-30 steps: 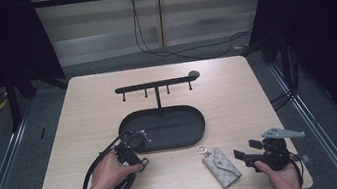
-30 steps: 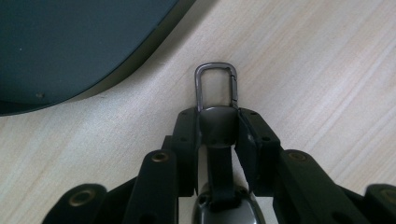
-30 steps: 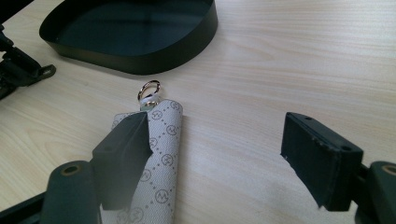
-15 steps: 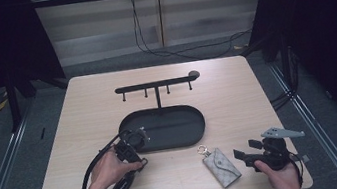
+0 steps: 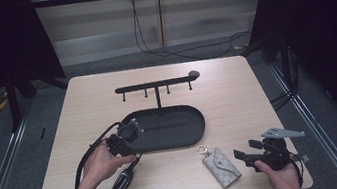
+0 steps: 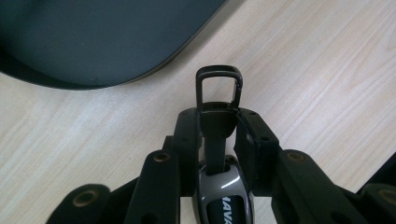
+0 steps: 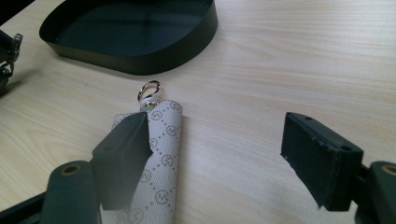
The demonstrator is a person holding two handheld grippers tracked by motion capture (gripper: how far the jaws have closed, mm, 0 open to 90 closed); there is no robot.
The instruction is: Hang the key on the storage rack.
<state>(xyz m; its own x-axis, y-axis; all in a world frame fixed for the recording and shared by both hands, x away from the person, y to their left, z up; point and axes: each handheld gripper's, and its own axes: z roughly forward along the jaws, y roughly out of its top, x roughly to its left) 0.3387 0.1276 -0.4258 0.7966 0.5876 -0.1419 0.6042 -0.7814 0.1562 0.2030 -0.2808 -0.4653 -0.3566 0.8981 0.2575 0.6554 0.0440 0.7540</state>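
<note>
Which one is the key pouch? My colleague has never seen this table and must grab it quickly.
Start at the black oval tray in the middle of the wooden table. The key pouch lies flat on the wood just in front of the tray's right end, beside the right tongs. It is the pale, monogram-dotted fabric piece with a gold ring, unlike the glossy black car key at the left.
</note>
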